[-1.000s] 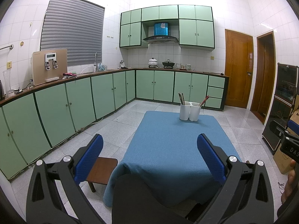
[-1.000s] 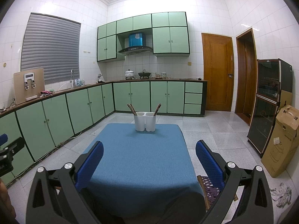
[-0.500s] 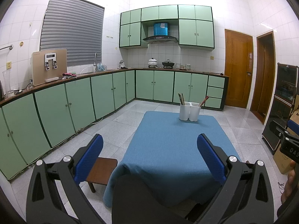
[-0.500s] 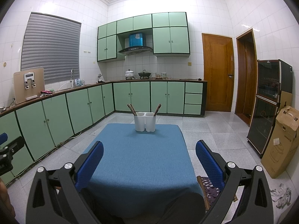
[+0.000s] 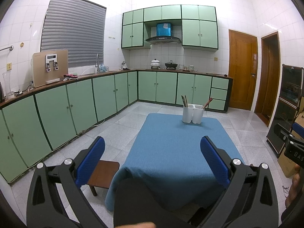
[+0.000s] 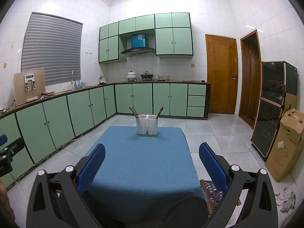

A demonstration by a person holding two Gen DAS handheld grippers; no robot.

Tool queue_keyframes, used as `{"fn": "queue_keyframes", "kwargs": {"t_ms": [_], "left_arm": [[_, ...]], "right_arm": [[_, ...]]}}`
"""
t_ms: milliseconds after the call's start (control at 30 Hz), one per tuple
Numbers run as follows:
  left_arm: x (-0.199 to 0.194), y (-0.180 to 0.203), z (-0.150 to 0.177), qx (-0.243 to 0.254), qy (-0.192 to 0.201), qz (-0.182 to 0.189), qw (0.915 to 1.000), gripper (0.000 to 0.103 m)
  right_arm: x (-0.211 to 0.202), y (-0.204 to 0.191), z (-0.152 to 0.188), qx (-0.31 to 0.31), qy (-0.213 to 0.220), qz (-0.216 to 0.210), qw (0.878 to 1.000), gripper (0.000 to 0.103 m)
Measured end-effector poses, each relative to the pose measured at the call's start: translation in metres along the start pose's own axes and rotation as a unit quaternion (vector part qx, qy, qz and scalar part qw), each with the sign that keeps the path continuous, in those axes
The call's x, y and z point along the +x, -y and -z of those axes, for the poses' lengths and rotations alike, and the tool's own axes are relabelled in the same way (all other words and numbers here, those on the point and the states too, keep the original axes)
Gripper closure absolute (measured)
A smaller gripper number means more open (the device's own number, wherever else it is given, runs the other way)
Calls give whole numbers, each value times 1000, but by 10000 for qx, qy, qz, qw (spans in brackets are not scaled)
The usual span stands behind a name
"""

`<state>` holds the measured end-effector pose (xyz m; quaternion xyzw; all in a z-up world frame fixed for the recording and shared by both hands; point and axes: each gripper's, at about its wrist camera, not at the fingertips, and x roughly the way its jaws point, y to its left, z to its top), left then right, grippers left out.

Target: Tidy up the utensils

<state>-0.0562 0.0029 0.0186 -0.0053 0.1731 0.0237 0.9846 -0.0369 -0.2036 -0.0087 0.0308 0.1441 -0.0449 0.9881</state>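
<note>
Paired wrist views of a tiled kitchen. Left gripper (image 5: 152, 148): both blue-padded fingers (image 5: 91, 161) spread wide, nothing between them, held above the near end of a table covered in blue cloth (image 5: 171, 152). Right gripper (image 6: 152, 155): fingers (image 6: 212, 161) likewise spread wide and empty, over the same cloth (image 6: 144, 161) from a more central position. The task's object, a white two-compartment utensil holder (image 5: 192, 113), stands upright at the far end of the table, at 12 o'clock in the right wrist view (image 6: 147, 124) and at about 1 o'clock in the left wrist view, well apart from both grippers. Its left compartment holds dark chopsticks (image 6: 134, 111) leaning toward 11 o'clock; its right compartment holds a brown utensil (image 6: 159, 112) leaning toward 1 o'clock; the exact kind of this utensil cannot be told. Surroundings: green cabinets (image 5: 106, 96) run along the walls from 9 to 12 o'clock; a small wooden stool (image 5: 103, 174) sits beside the table at 7 o'clock in the left wrist view; a cardboard box (image 6: 285, 144) stands on the floor at 3 o'clock in the right wrist view, next to a dark glass-fronted cabinet (image 6: 273, 110). A wooden door (image 6: 221, 74) lies at 1 o'clock.
</note>
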Motion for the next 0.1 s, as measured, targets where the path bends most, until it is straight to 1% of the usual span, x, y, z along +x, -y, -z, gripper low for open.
{"fn": "queue_keyframes", "kwargs": {"t_ms": [100], "left_arm": [[-1, 1, -1, 2, 3, 15, 10000, 6]], "right_arm": [[0, 0, 0, -3, -4, 2, 10000, 6]]}}
